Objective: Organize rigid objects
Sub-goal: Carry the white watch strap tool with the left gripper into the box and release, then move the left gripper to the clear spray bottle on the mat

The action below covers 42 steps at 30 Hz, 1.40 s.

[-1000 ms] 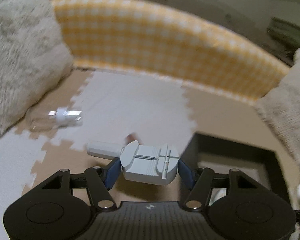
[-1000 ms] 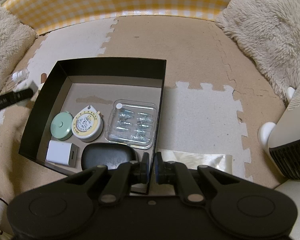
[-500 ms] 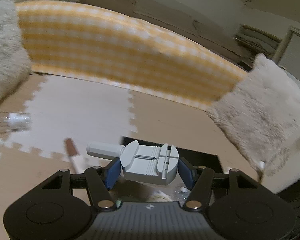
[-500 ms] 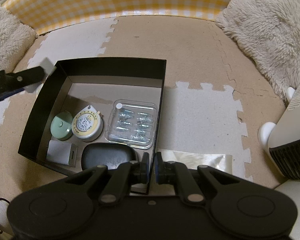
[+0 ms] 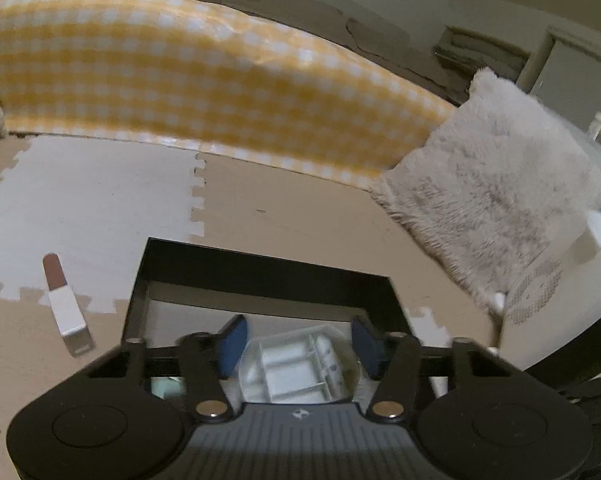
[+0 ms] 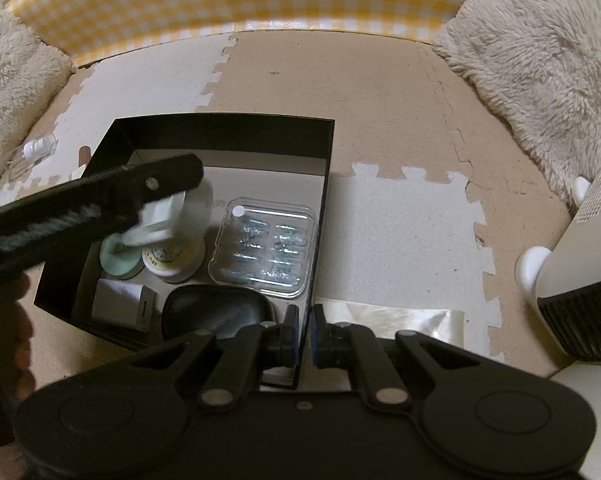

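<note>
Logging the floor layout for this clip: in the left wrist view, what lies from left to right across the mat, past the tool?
Lipstick → black box → fluffy cream cushion.

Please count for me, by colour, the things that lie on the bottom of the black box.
Green: 1, round tape measure
Cream: 1, round tape measure
Clear: 1, plastic case
White: 1, small block
Black: 1, oval case
Total: 5
</note>
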Each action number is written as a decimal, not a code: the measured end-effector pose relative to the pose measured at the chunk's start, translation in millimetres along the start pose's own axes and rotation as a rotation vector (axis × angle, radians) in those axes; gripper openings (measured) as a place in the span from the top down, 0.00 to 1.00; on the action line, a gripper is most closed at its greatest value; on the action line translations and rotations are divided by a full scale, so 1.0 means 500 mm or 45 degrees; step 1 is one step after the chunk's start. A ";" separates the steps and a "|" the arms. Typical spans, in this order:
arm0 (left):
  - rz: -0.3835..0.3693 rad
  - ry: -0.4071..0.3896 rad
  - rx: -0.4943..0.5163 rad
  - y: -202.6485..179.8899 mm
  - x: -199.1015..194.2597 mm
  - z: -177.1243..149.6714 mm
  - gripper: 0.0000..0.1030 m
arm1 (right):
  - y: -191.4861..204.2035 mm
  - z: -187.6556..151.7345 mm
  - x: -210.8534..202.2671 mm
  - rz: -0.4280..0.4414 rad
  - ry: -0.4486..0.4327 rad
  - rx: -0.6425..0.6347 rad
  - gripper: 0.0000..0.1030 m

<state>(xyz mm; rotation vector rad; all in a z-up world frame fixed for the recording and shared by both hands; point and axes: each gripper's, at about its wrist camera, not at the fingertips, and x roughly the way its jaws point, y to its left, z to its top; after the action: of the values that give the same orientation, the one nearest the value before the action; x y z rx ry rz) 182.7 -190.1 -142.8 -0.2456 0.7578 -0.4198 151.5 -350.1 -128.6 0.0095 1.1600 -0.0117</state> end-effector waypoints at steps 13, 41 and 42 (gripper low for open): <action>-0.024 0.140 -0.024 0.040 -0.002 0.013 0.39 | -0.002 0.000 -0.001 0.002 0.001 0.000 0.94; -0.084 0.362 0.199 0.004 -0.015 -0.020 0.21 | 0.003 -0.002 -0.002 -0.001 0.005 -0.004 0.94; -0.077 0.356 0.202 0.004 -0.017 -0.018 0.19 | 0.003 -0.002 -0.002 -0.001 0.005 -0.004 0.94</action>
<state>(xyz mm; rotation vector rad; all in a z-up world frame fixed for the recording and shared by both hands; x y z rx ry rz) 171.0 -185.2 -144.7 -0.0610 0.9869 -0.5762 150.0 -348.5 -128.1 0.0065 1.1638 -0.0104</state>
